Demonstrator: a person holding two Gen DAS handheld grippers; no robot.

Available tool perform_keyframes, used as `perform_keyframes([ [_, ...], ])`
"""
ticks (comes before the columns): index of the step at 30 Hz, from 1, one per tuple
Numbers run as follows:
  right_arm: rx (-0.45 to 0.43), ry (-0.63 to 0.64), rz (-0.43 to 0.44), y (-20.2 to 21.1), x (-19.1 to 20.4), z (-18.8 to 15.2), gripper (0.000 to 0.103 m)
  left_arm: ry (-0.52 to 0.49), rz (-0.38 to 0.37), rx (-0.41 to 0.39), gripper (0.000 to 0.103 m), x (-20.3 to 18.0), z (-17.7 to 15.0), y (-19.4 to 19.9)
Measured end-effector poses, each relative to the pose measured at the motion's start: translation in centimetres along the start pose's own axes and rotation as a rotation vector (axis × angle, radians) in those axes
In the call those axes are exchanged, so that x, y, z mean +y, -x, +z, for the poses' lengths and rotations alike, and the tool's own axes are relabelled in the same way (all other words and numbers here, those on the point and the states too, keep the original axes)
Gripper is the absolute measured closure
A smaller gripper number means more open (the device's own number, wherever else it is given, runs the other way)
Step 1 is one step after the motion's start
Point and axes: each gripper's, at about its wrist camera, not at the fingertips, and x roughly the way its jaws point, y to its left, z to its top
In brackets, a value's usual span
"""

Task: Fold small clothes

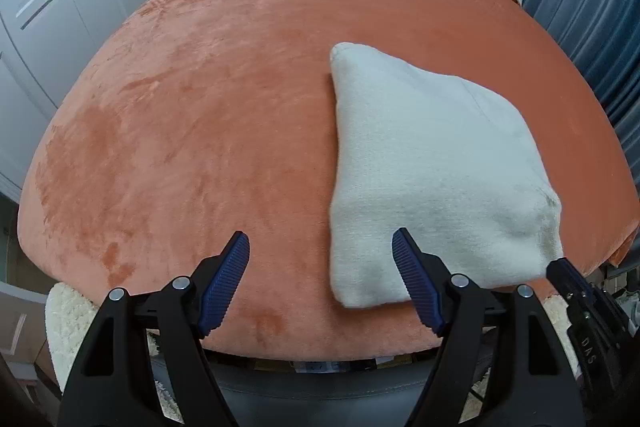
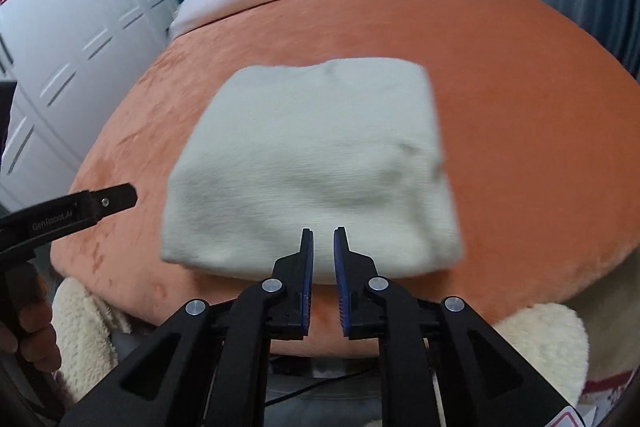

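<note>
While the cream garment (image 2: pixel 308 163) is lying already folded into a compact rectangle on the orange bed cover (image 1: pixel 180 131), near its near edge, the left gripper (image 1: pixel 320 247) is hovering with fingers wide apart and holding nothing. The right gripper (image 2: pixel 323 239) is sitting almost together, only a narrow gap showing, and also gripping nothing. To finish well, I judge both should be pressing the edges flat without dragging the layers.
</note>
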Motion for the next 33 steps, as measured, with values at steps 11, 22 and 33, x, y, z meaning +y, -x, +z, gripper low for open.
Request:
perform_keyframes([
  [11, 0.144, 0.008, -0.134, -5.9, -6.1, 0.0, 0.083, -0.064, 0.044, 0.042, 0.031, -3.3, 0.1, -2.3],
  [22, 0.004, -0.115, -0.033, -0.4, -7.9, 0.0, 0.035, 0.178, -0.199, 0.133, 0.017, -1.0, 1.3, -4.3],
  [33, 0.11, -0.235, 0.16, -7.1, -9.8, 1.9, 0.028, 0.213, -0.304, 0.178, 0.006, -0.3, 3.2, -9.5],
])
